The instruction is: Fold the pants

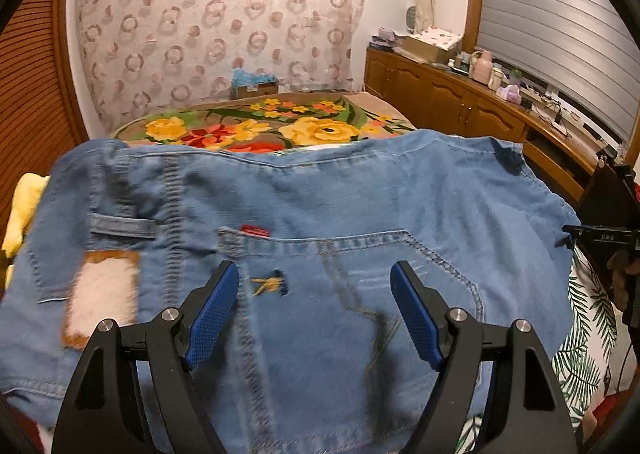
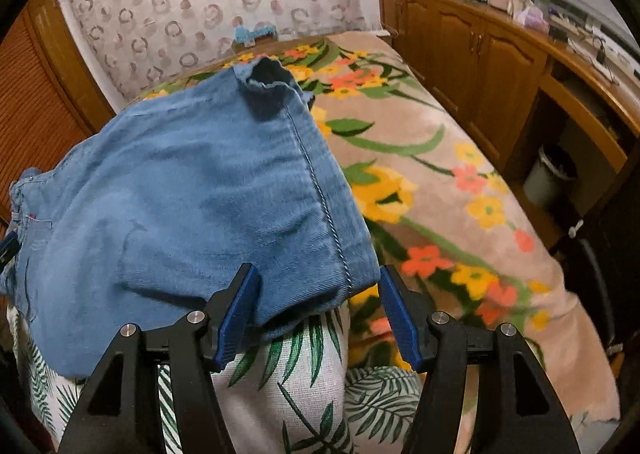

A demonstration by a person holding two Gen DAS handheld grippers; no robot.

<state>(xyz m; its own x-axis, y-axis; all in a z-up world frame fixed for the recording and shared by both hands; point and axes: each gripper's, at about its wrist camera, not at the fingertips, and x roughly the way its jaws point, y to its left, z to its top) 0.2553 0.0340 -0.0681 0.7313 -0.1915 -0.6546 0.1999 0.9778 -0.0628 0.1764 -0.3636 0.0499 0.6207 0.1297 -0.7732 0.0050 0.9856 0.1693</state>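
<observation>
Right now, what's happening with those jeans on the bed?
A person is folding a pair of blue jeans on a flower-patterned bed, working a hand-held gripper in each hand. The jeans lie bunched into a short stack on a leaf-print cloth. The left hand-held gripper is over the back pocket, jaws open and gripping nothing. The right hand-held gripper is also open, at the jeans' near edge.

Blue denim pants [image 1: 320, 214]; floral tan blanket [image 2: 460, 182]; green leaf-print white cloth [image 2: 280, 386].
</observation>
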